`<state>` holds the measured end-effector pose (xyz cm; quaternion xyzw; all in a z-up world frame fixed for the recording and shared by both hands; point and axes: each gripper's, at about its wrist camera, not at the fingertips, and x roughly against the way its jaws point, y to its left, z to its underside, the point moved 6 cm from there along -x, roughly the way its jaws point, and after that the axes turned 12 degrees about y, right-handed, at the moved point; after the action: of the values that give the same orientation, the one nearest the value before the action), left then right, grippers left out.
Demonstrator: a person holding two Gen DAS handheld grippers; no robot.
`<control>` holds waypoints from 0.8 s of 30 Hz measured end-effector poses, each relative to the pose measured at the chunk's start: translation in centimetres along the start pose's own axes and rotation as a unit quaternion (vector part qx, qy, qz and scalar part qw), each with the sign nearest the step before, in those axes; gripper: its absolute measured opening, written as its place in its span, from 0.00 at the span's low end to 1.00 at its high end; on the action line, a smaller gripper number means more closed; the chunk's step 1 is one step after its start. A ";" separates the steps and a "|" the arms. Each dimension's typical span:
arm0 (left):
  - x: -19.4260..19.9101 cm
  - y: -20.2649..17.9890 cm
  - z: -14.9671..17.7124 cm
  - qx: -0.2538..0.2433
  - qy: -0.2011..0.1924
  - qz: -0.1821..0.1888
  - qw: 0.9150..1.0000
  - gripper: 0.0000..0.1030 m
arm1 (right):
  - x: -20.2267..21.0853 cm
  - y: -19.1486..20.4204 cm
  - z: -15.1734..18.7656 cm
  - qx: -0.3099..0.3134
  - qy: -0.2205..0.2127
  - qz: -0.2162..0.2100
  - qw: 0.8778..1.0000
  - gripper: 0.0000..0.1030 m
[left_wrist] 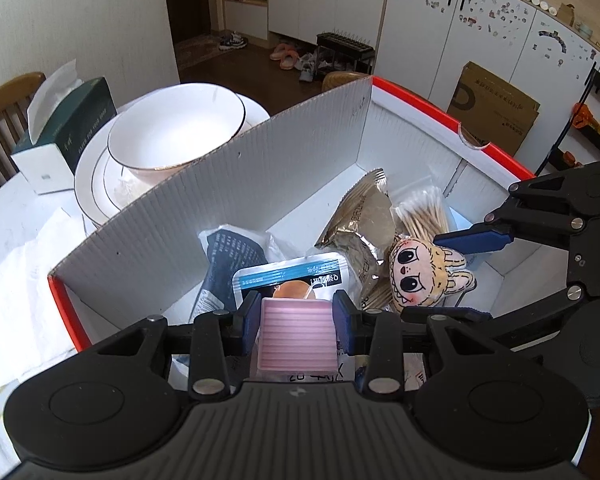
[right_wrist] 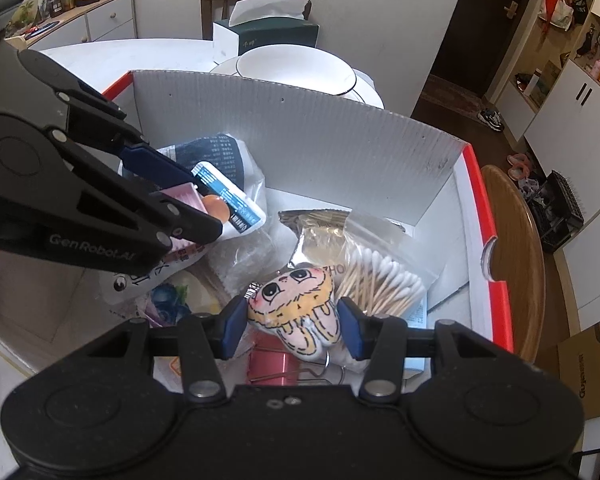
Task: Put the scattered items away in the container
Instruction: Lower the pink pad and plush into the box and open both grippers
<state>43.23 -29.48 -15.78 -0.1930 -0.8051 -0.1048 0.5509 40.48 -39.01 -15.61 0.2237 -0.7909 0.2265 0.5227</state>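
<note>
Kitchen-dining room; white tabletop (left_wrist: 16, 216) carries stacked bowls (left_wrist: 172, 128), tissue box (left_wrist: 66, 132) at 10 o'clock of cardboard box (left_wrist: 260, 168). Left gripper (left_wrist: 296, 312) clamped on pink ridged pad (left_wrist: 296, 336), poised over box, likely for drop. Right gripper (right_wrist: 288, 320) jaws flank plush doll (right_wrist: 296, 304), apparently touching; firm grip uncertain. Box holds cotton swabs (right_wrist: 380, 280), foil packet (left_wrist: 356, 216), blue-label pouch (left_wrist: 292, 274), red clip (right_wrist: 276, 364).

White table (left_wrist: 16, 216): cardboard box (left_wrist: 228, 184), stacked plates (left_wrist: 96, 184), tissue box (left_wrist: 66, 136).
</note>
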 end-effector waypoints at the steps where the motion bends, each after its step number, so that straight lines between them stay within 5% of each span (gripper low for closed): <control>1: -0.1 0.1 0.1 0.002 0.002 0.002 1.000 0.36 | -0.1 -0.1 0.1 0.000 0.001 -0.001 1.000 0.47; 24: 1.4 -0.3 1.7 0.015 -0.014 0.039 0.999 0.52 | 1.4 -0.8 1.1 -0.029 -0.011 -0.017 0.999 0.65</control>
<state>41.20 -28.83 -15.11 -0.2171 -0.8061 -0.0681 0.5463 39.62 -40.45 -14.61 0.2242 -0.7991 0.1924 0.5236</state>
